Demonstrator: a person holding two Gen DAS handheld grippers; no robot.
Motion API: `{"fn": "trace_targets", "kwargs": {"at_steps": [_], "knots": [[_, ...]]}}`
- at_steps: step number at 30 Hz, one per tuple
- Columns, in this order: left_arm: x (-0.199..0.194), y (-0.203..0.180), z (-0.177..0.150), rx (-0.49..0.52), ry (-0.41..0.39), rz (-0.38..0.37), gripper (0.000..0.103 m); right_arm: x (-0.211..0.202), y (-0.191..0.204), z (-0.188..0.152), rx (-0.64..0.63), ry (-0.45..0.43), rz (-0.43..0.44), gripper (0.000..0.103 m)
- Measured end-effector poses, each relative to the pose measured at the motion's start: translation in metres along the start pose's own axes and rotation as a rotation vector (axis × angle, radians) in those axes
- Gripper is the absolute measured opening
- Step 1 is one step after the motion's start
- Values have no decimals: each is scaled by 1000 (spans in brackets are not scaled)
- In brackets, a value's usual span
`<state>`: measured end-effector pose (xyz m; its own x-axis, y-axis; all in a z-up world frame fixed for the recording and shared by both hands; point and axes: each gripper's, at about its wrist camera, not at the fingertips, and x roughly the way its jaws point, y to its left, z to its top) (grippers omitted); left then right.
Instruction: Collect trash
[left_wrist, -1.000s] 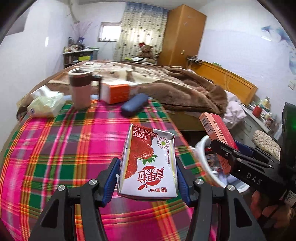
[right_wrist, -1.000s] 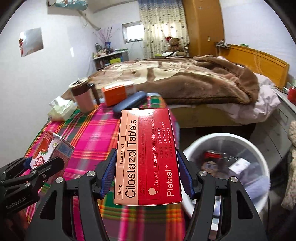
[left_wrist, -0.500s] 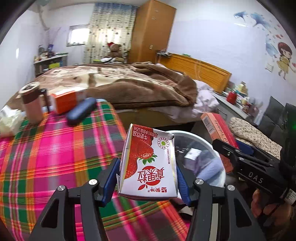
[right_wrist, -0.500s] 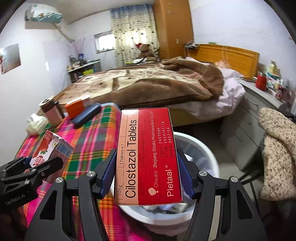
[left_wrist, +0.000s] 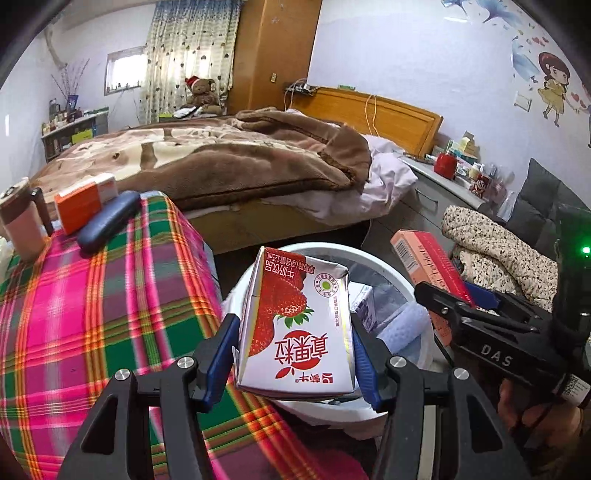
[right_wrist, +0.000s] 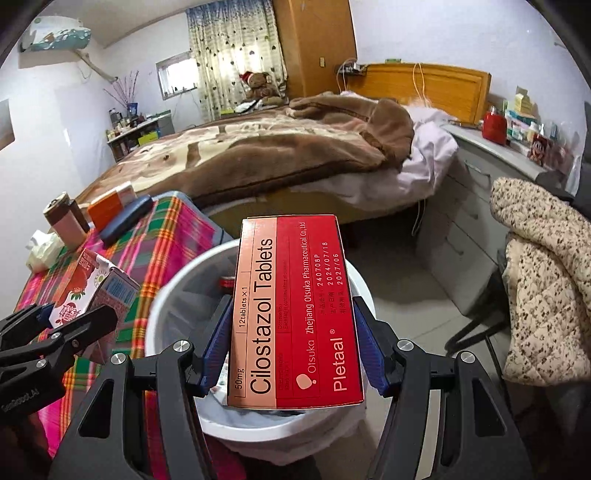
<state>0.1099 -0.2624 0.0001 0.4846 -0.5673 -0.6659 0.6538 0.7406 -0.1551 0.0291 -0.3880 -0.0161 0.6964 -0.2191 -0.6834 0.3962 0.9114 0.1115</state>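
Over the round white plastic trash bin (right_wrist: 173, 295), which stands on the floor just beside the plaid-clothed bench (left_wrist: 92, 295), you hold both pieces of trash. Your right gripper (right_wrist: 290, 354) has its jaws closed on the sides of the flat red cardboard Cilostazol tablet box (right_wrist: 291, 314); the box's long axis runs forward along the fingers, and its far end lies over the bin's opening. Your left gripper (left_wrist: 291, 354) has its jaws clamped on the small white strawberry milk carton (left_wrist: 295, 325), held upright with its print upside down to the camera. From the left wrist view the carton sits over the near rim of the bin (left_wrist: 384, 262), on the side toward the bench.

The relation that matters is how each item lies over the bin mouth. Judging from the right wrist view, the tablet box is the one more squarely over the opening, so your right hand looks better placed to let go first. The carton (right_wrist: 92, 288) appears nearer the bench edge than the bin's middle, so it likely needs to go a little further out from the bench. With the box's long axis pointing away from you, spreading the jaws should let it tip nose-down into the bin.

Bin contents are partly hidden, though some wrappers show inside.
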Motion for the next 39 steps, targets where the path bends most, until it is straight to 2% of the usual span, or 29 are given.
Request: {"fn": "trace_targets", "kwargs": {"at_steps": [5,9,10,12,14,23,29,39], "knots": [[18,-7,-1,8,28,21,57,13,-5,-2,-13,36,8,63],[27,-5,-1,-12,48,8,58,20,-10,-3,-5,62,20,63],[28,-5,-1,-14,48,5,60,21,-11,-4,0,68,19,63],[29,-3,-2,-25,49,5,70,22,-12,-5,5,74,16,64],[29,-2,-3,-33,49,3,70,20,-13,-6,8,67,13,72],[9,0,-8,-43,19,13,71,8,-13,-5,25,29,11,73],[-19,3,-16,-52,-34,65,71,-17,-9,-12,47,-29,39,73],[-74,7,-51,-62,-119,230,71,-51,25,-37,-15,-128,103,73]]}}
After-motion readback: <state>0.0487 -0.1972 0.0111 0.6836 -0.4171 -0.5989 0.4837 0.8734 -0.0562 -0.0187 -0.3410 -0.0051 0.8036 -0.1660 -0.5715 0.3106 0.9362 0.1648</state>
